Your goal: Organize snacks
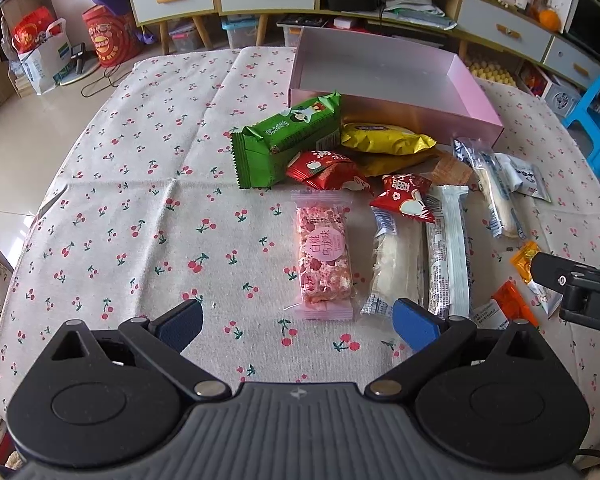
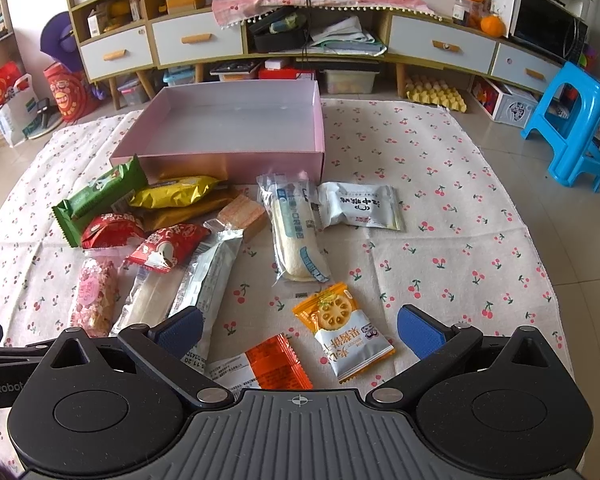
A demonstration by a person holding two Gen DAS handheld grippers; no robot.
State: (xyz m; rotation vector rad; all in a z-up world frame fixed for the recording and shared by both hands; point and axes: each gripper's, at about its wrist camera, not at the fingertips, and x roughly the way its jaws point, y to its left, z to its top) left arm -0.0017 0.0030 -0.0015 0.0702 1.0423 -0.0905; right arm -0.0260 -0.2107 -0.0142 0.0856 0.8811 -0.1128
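Two wrist views over a cherry-print cloth point(image 2: 440, 208) spread on the counter. My left hand-held gripper point(image 1: 297, 322) hovers with its blue pads wide apart and nothing between them; my right hand-held gripper point(image 2: 300, 330) is likewise spread and empty.

Just ahead of my left gripper, between the lines of its fingers, lies a pink bar point(image 1: 324, 258), lengthwise away from me. To its right lie two pale sticks point(image 1: 396, 264) side by side, and a red pack point(image 1: 406, 198) rests across their far ends. Farther ahead, a second red pack point(image 1: 328, 170) touches a green pack point(image 1: 283, 138); a yellow pack point(image 1: 384, 138) sits on a brown one, just before the box.

The pink box point(image 2: 235, 156) stands open and empty at the far side of the cloth, ahead of both grippers, its near wall touching the green and yellow packs.

Just ahead of my right gripper, between its fingers, lie a lotus-root pack point(image 2: 340, 330) and an orange sachet point(image 2: 275, 364), close together but apart. Beyond them a long white roll point(image 2: 295, 232) points toward the box, and a white pouch point(image 2: 360, 206) lies to its right, their edges touching. A small tan wafer point(image 2: 243, 214) sits left of the roll.

My right gripper's black body point(image 1: 580, 292) enters the left view at the right edge, above the orange sachet.
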